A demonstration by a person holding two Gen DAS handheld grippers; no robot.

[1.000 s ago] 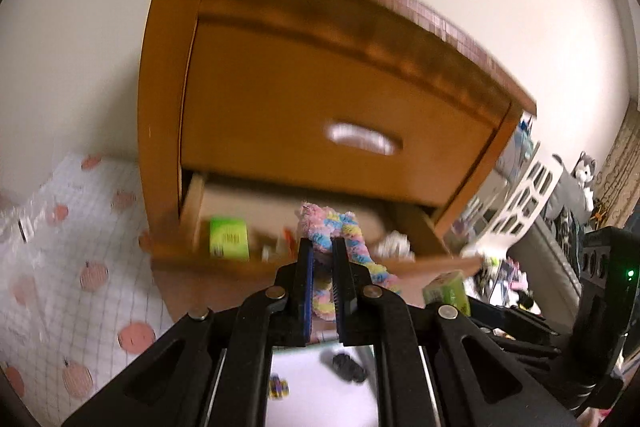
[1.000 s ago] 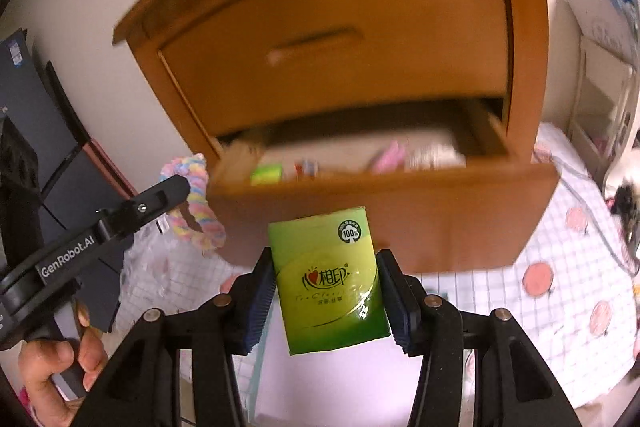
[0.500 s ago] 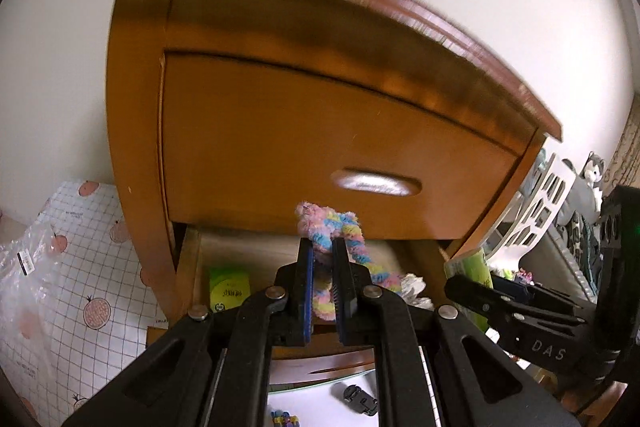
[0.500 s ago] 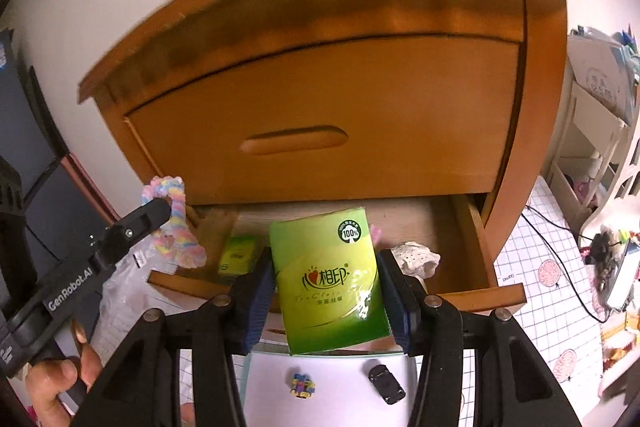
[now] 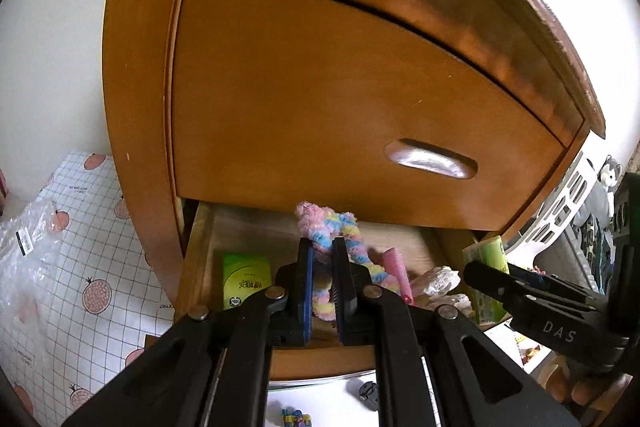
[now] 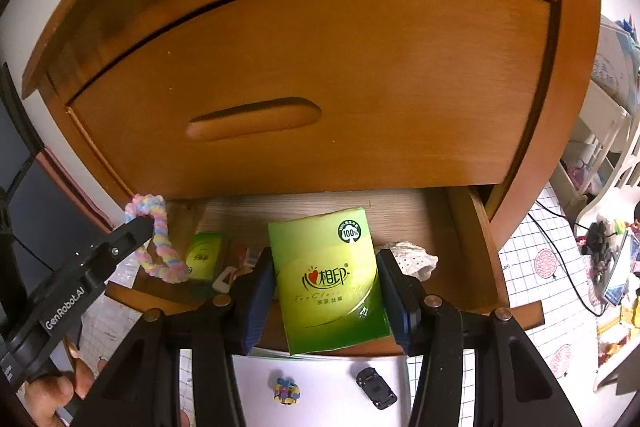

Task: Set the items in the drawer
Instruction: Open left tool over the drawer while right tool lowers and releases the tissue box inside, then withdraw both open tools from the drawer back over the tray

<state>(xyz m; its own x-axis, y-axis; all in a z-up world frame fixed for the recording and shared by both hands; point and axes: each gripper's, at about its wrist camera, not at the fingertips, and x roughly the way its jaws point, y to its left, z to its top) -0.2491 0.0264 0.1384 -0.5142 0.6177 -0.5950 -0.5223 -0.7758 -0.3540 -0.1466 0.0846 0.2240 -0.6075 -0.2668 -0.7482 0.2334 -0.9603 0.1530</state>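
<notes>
Two grippers over open lower drawer (image 6: 472, 227) of wooden nightstand (image 5: 304, 99). Left gripper (image 5: 323, 267) clenched on pastel fuzzy braided ring (image 5: 332, 231), ring hanging above drawer's left part. Below it, inside drawer: small green packet (image 5: 246, 277), pink item (image 5: 394, 263), white lacy cloth (image 6: 412, 257) further right. Right gripper (image 6: 328, 287) grasping green tissue pack (image 6: 328, 279) between blue pads, pack upright above drawer's front edge. White sheet (image 6: 320, 387) below, holding small colourful toy (image 6: 286, 391) and dark toy car (image 6: 376, 387).

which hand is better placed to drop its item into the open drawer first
Probably left: the left gripper holds the fluffy ring over the drawer interior, while the right's tissue pack hangs nearer the front edge.
</notes>
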